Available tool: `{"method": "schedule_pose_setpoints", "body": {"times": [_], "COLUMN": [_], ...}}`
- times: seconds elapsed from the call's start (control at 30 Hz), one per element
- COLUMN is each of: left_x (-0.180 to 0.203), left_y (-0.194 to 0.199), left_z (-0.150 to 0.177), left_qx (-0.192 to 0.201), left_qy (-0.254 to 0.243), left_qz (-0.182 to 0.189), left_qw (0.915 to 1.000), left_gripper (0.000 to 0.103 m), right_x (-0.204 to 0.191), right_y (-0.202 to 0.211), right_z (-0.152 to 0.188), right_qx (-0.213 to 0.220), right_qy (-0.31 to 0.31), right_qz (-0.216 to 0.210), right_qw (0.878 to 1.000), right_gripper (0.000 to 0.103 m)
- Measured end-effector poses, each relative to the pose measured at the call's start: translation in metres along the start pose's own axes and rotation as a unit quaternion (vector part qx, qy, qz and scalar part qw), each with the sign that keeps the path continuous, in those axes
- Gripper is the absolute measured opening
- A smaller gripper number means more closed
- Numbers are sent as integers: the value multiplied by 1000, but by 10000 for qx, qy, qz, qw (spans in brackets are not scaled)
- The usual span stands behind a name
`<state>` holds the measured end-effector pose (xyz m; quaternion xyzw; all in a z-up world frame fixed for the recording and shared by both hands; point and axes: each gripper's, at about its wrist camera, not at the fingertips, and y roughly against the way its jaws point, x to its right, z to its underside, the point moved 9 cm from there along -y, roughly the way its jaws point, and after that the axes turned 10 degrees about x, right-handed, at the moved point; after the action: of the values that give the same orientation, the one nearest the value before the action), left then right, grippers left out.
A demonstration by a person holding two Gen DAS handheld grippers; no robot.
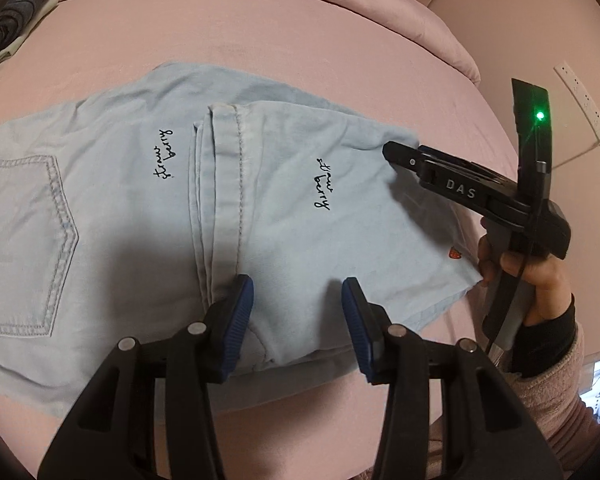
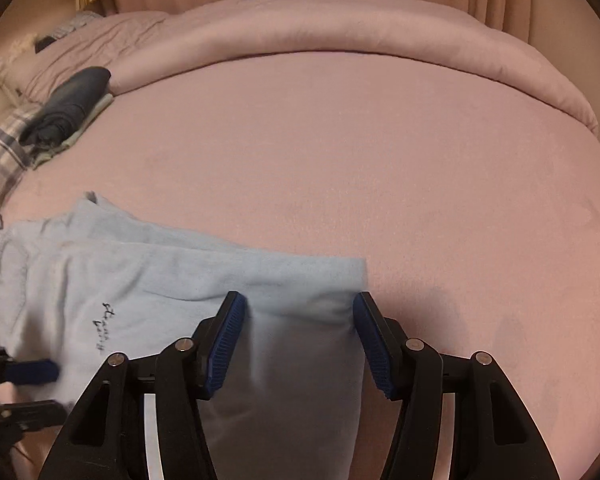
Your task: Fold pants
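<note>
On the pink bed [image 2: 380, 152], one pair of pants [image 1: 140, 208] lies under two gaping grippers, left gripper [image 1: 298, 320] and right gripper [image 2: 300, 344].

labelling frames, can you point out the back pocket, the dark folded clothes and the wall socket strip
back pocket [image 1: 18, 248]: left wrist view, pocket's middle
dark folded clothes [image 2: 74, 106]: right wrist view, top garment
wall socket strip [image 1: 584, 102]: left wrist view, strip's middle

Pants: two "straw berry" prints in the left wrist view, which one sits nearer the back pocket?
The left print, between the back pocket and the stitched hem band. The other print lies beyond that band, towards the right gripper.
</note>
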<state>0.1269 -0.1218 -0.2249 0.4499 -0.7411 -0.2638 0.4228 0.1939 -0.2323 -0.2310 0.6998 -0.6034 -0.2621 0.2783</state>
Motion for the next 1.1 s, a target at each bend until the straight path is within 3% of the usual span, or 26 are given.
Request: {"method": "schedule_pose_setpoints", "body": {"times": [0.17,0.3,0.43,0.67,0.77,0.93,1.0,1.1], "left_x": [-2,-4,-10,-20,-27,-42,-50,-56], "left_y": [-1,0,3,17,28,47,51,54], "left_z": [-1,1,6,12,14,19,23,32], "left_qx": [54,121,171,317,378,514,520,504], "left_qy": [96,118,158,323,438,543,607,647], "left_qz": [97,177,259,541,687,673,601,698], "left_qw": [9999,9997,9994,9975,9960,9949,9950,9942], "left_gripper": [45,46,46,45,44,48,51,51], "right_x": [4,-8,-15,-10,-11,-49,-74,-111], "right_y": [20,62,83,81,87,92,80,53], "right_z": [3,17,45,85,75,37,24,10], "right_qx": [79,409,448,58,-122,206,239,106], "right_qy": [-186,163,368,360,256,498,744,1168], "right_qz": [-80,-236,-347,-500,-592,-1192,-1325,-1565], "right_qw": [9998,9988,9977,9981,9978,9914,9881,9807], "right_gripper": [61,61,61,61,61,61,55,31]}}
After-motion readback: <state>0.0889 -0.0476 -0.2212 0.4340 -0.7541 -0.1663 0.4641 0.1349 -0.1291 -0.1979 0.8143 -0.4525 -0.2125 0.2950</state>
